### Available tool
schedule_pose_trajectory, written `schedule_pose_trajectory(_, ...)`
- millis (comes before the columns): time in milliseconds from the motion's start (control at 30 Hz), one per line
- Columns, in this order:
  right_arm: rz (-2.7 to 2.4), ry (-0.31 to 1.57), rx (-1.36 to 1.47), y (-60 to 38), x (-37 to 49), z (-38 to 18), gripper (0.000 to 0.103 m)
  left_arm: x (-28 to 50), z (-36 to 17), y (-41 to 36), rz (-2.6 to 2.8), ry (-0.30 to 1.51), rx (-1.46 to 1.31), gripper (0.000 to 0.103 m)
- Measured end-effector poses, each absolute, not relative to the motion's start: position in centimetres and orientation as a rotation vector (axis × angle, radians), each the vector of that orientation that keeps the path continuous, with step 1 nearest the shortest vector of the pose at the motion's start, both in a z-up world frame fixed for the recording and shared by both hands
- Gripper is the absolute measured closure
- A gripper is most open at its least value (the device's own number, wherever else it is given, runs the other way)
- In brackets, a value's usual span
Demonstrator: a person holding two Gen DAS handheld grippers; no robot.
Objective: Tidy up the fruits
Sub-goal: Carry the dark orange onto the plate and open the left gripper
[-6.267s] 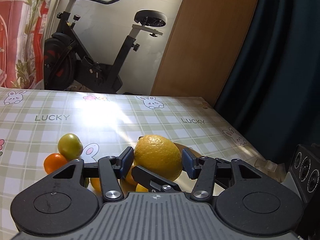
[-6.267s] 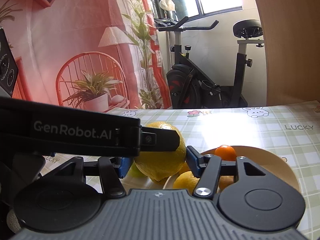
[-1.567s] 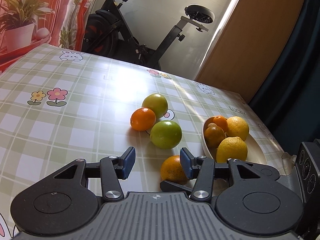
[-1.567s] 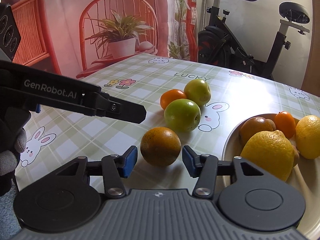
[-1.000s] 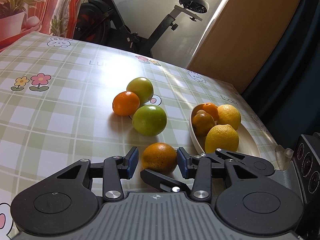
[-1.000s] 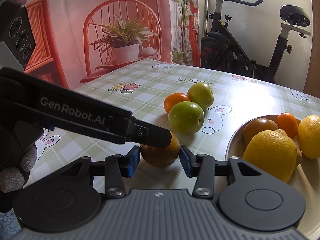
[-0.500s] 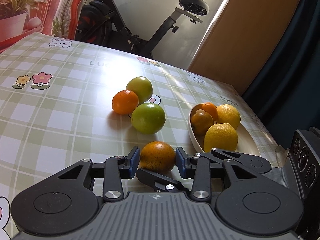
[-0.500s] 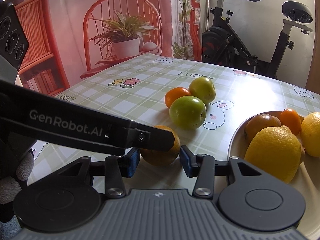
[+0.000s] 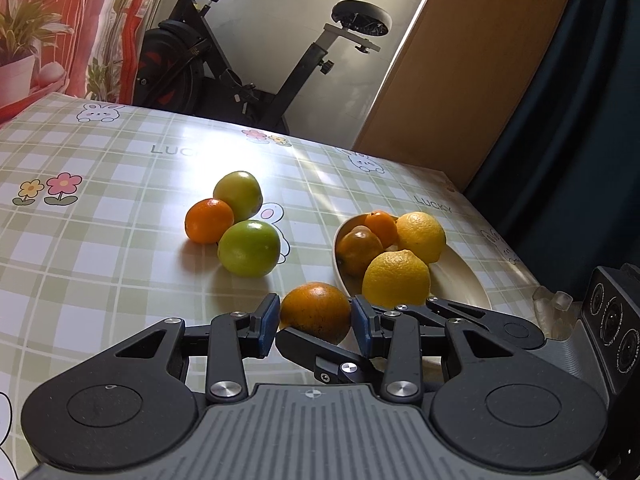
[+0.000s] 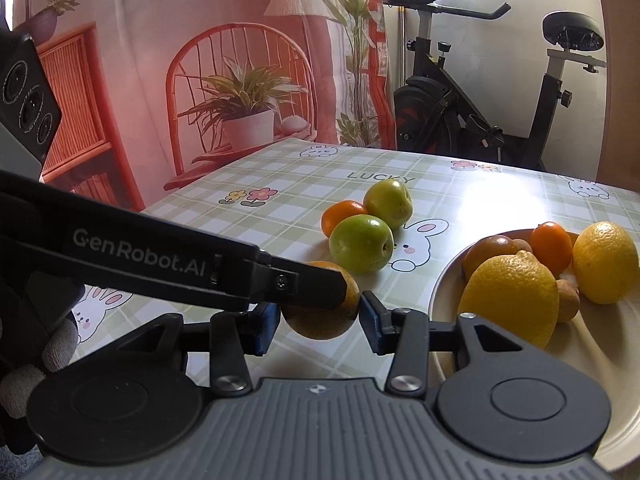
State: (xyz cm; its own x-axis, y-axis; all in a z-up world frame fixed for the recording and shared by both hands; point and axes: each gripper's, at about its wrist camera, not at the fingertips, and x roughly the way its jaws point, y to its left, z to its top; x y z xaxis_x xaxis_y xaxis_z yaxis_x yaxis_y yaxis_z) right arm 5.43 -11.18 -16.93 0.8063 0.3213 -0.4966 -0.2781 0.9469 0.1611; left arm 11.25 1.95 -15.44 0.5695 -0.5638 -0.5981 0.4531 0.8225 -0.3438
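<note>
Both grippers clamped one orange: the left gripper and the right gripper each pressed blue pads against its sides, jaws narrow. It sat just beside the cream plate's rim at its 8 o'clock. A green apple lay at 11 o'clock of it, with bare checked tablecloth stretching toward 9 o'clock.

Each wrist camera looks forward and slightly down past its own fingers, close over the same orange, the left gripper and right gripper both sharing the bowl on their right.
</note>
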Motion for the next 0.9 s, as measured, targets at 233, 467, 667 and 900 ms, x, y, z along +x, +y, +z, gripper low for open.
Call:
schedule_pose_trajectory(233,0.268,0.504,0.132,-13.6,3.3,-15.5,0.057,10.5,-14.4,-1.0,-0.655,0.745,-0.099,0.062)
schedule_pose_trajectory(467,0.211,0.491,0.203,-16.5,1.5,-15.2,0.057,9.6,-14.6,-3.8,-0.714,0.757,-0.030,0.062)
schedule_pose_trajectory(667,0.161,0.500,0.252,-18.4,0.2,-15.4,0.057,9.2,-14.6,-6.2,-0.759,0.752,0.016,0.061)
schedule_pose_trajectory(900,0.096,0.466,0.286,-21.0,-0.8,-15.0,0.057,9.4,-14.1,-9.7,-0.804,0.727,0.078,0.061)
